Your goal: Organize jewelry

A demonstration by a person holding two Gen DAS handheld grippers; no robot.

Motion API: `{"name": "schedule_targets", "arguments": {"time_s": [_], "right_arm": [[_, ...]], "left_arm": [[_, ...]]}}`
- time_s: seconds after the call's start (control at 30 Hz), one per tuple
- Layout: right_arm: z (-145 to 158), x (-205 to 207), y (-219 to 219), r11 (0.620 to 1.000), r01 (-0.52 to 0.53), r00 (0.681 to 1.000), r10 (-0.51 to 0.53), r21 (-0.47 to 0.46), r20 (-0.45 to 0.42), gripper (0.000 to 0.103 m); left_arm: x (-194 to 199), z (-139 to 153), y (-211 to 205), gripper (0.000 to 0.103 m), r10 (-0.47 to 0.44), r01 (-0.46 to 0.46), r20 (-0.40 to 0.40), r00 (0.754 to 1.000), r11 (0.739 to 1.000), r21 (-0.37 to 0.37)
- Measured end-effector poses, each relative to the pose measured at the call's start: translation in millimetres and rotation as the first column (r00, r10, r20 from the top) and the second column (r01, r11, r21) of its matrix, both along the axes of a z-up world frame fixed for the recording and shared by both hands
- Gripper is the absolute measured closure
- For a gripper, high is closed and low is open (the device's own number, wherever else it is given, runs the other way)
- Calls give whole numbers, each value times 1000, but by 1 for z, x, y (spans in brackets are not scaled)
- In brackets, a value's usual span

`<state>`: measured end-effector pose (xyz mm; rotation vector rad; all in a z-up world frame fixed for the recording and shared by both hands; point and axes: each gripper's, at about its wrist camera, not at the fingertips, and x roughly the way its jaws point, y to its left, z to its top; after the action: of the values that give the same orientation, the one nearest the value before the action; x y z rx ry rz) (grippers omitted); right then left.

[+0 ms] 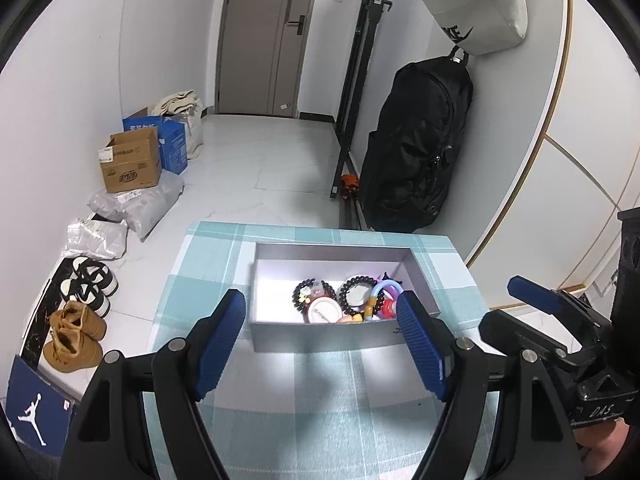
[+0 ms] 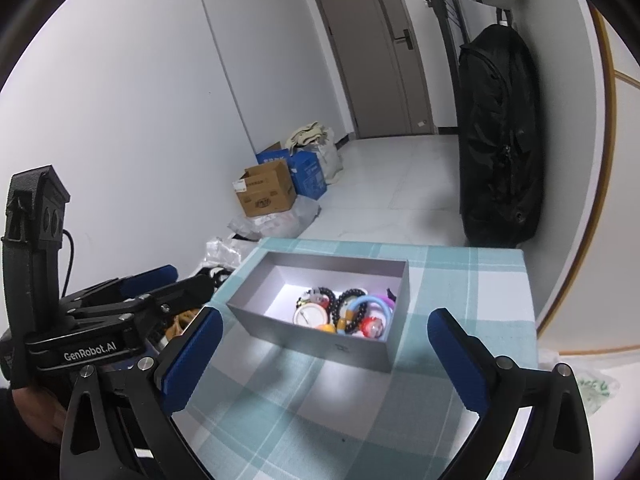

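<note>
An open grey box [image 1: 320, 342] stands on a small table with a teal checked cloth [image 1: 320, 392]; the box also shows in the right wrist view [image 2: 312, 342]. Inside lie black bead bracelets [image 1: 356, 292], a round white-faced piece [image 1: 324, 314] and coloured rings [image 1: 384, 292], seen also from the right wrist [image 2: 348, 312]. My left gripper [image 1: 322, 344] is open and empty, just in front of the box. My right gripper [image 2: 326, 356] is open and empty, near the box's front. Each gripper shows in the other's view, the right one [image 1: 560, 320] and the left one [image 2: 132, 292].
The table's edges drop to a white tiled floor. Cardboard boxes [image 1: 132, 164], plastic parcels [image 1: 136, 206] and shoes [image 1: 76, 336] lie along the left wall. A black bag [image 1: 416, 148] hangs at the right wall beyond the table. A door [image 1: 268, 36] is at the far end.
</note>
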<state>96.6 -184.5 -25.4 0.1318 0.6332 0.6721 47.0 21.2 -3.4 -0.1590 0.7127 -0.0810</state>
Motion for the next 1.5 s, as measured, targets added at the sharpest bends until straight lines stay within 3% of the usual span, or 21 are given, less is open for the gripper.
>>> {"name": "schedule_targets", "arguments": {"time_s": [0.87, 1.5], "right_arm": [[2, -9, -5, 1000, 14, 1000, -14, -13, 3, 0], [1, -8, -5, 1000, 16, 1000, -16, -10, -2, 0]], "left_arm": [[-10, 0, 1, 29, 47, -47, 9, 999, 999, 14], [-10, 0, -1, 29, 29, -29, 14, 999, 999, 18]]}}
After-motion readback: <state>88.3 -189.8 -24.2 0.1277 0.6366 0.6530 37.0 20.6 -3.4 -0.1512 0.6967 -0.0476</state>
